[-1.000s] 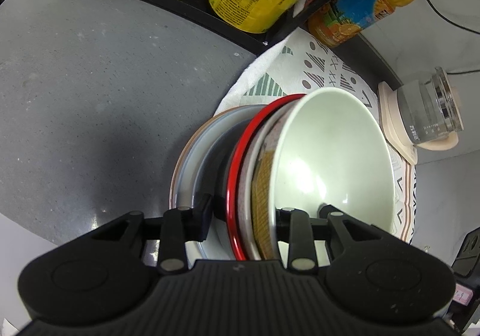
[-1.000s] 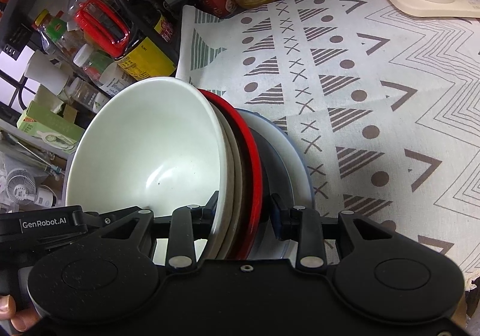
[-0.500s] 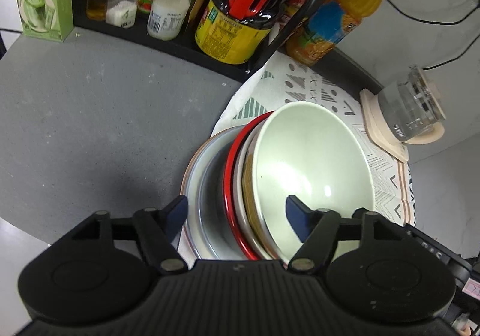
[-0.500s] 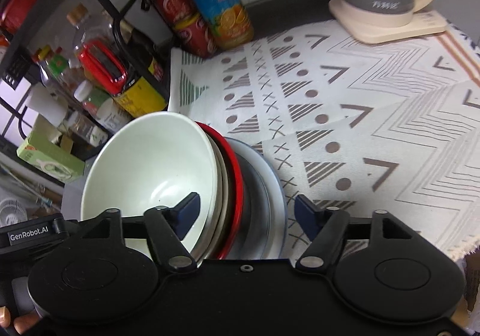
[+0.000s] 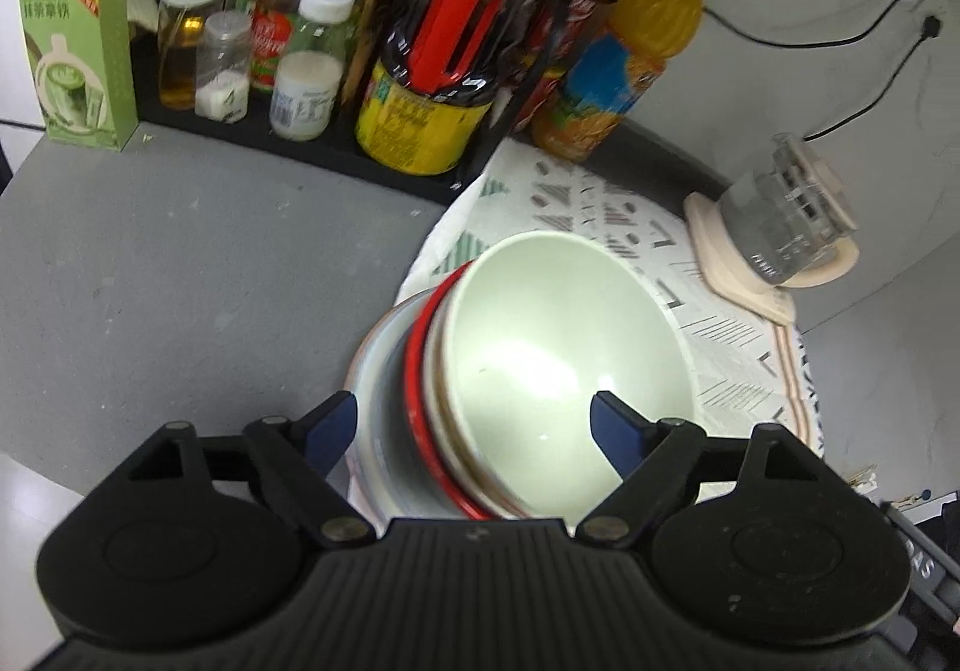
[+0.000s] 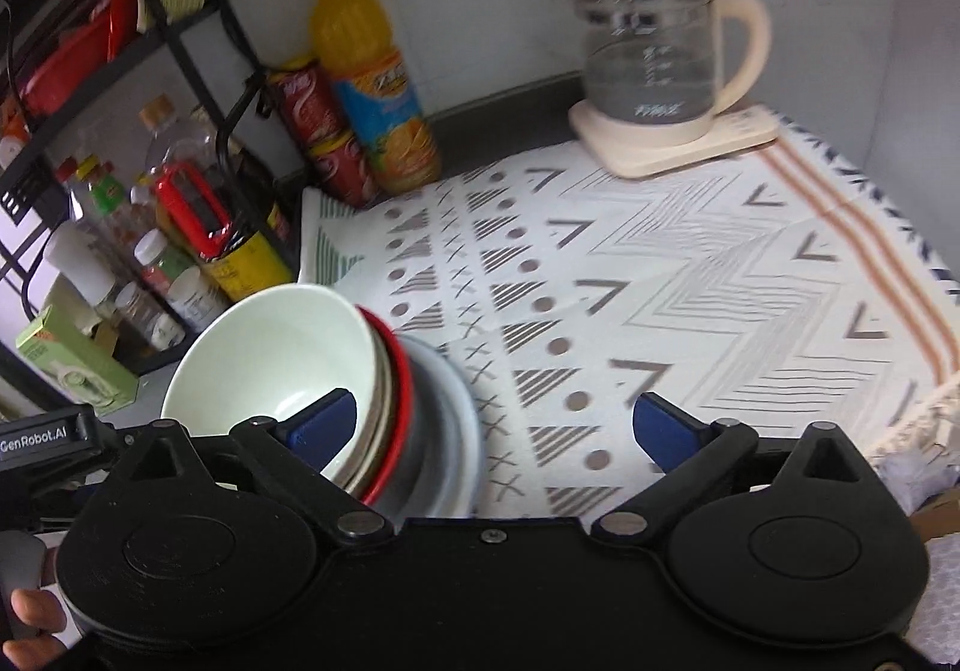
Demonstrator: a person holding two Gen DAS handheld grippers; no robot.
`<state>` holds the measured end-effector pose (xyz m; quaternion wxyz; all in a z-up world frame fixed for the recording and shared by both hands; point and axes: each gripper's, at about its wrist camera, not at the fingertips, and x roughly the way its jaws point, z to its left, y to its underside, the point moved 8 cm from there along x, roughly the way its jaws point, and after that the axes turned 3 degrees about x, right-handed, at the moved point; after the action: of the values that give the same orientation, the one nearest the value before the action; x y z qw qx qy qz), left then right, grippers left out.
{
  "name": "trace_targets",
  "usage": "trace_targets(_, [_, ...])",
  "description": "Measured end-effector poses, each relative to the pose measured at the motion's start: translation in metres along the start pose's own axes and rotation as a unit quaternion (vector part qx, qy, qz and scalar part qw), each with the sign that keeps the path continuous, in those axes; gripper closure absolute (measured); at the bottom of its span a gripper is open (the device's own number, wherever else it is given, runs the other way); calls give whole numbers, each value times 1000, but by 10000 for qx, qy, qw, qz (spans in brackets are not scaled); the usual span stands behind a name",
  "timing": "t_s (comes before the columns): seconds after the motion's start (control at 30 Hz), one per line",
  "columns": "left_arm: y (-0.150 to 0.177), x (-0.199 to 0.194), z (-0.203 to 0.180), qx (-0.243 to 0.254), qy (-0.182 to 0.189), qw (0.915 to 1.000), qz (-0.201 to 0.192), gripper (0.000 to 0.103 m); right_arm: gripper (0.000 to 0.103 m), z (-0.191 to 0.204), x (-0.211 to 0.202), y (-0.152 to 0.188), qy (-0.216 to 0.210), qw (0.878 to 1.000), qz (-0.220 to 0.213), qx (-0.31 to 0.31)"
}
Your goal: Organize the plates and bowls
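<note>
A stack of nested dishes sits on the patterned cloth [image 6: 690, 281] near its left edge. A pale green bowl [image 5: 564, 365] is on top, over a beige bowl, a red-rimmed bowl [image 5: 417, 371] and a grey-blue plate [image 5: 375, 389]. The green bowl also shows in the right wrist view [image 6: 276, 353], with the plate [image 6: 450, 431] beneath. My left gripper [image 5: 474, 431] is open above the stack, clear of it. My right gripper [image 6: 495, 431] is open, pulled back over the stack's right side, holding nothing.
A black rack [image 5: 300, 143] with sauce bottles and jars stands behind the stack. An orange juice bottle [image 6: 372, 89] and red cans [image 6: 318, 131] stand at the back. A glass kettle [image 6: 654, 53] sits on its base at the far right. A green carton [image 5: 78, 53] stands on the grey counter [image 5: 180, 281].
Both grippers opened, let go of the stack's rim and drew up and back. The stack stays on the cloth.
</note>
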<state>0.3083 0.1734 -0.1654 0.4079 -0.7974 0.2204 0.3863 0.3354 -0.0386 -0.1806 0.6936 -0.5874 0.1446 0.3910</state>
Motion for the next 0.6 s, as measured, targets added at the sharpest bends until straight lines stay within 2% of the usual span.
trace_targets(0.2, [15, -31, -22, 346, 64, 9991, -222, 16, 0, -24, -46, 5, 178, 9986, -497, 40])
trace_targets(0.4, [39, -69, -36, 758, 152, 9965, -310, 15, 0, -54, -96, 27, 353, 9970, -627, 288])
trace_targets(0.6, [68, -107, -37, 993, 125, 9940, -436, 15, 0, -64, -138, 51, 499, 9947, -860, 250])
